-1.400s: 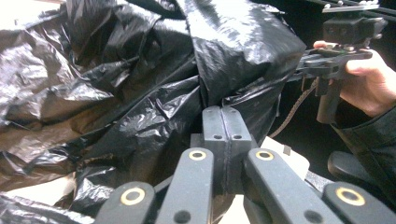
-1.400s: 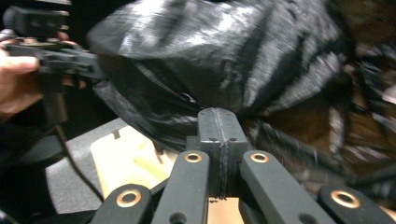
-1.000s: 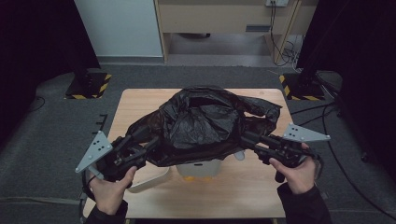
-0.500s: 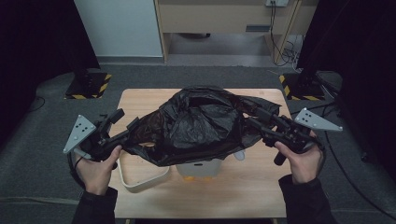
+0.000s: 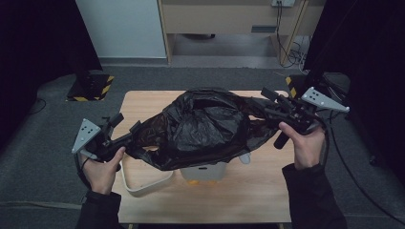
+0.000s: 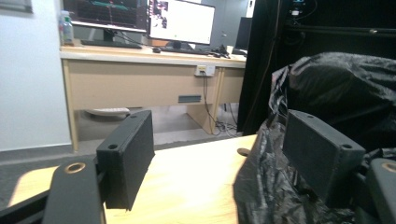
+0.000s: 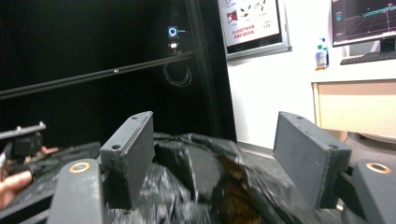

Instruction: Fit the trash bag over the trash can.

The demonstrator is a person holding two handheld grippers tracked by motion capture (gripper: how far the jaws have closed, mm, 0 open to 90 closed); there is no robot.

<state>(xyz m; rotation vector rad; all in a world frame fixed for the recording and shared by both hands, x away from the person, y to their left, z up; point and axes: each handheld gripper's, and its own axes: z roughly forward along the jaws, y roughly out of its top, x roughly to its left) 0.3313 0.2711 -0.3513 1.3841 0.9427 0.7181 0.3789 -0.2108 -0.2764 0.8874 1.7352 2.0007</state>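
You have a black plastic bag [image 5: 205, 126] spread across the centre of the high view, draped over a white bin [image 5: 204, 171] that stands on the wooden table [image 5: 258, 191]. Your left gripper [image 5: 125, 135] sits at the bag's lower-left edge and your right gripper [image 5: 267, 102] at its upper-right edge. In both gripper views the jaws stand well apart: in the left gripper view the bag [image 6: 327, 116] crowds the right jaw while the gap between the jaws shows bare table, and in the right gripper view crumpled film [image 7: 205, 182] lies low between the jaws without being pinched.

This looks like fitting the bag over the bin, though that is a judgement. To do it well, take a firm fold of the rim on each side rather than a single thin layer, pull outward evenly with both hands so the mouth opens, and lower it squarely over the bin's rim.

The film is thin, glossy and heavily creased, so it will likely slip and stretch. The bin is smooth and rigid with rounded corners. A pale, loop-shaped rim piece [image 5: 143, 183] lies flat on the table in the lower left, just beside the bin
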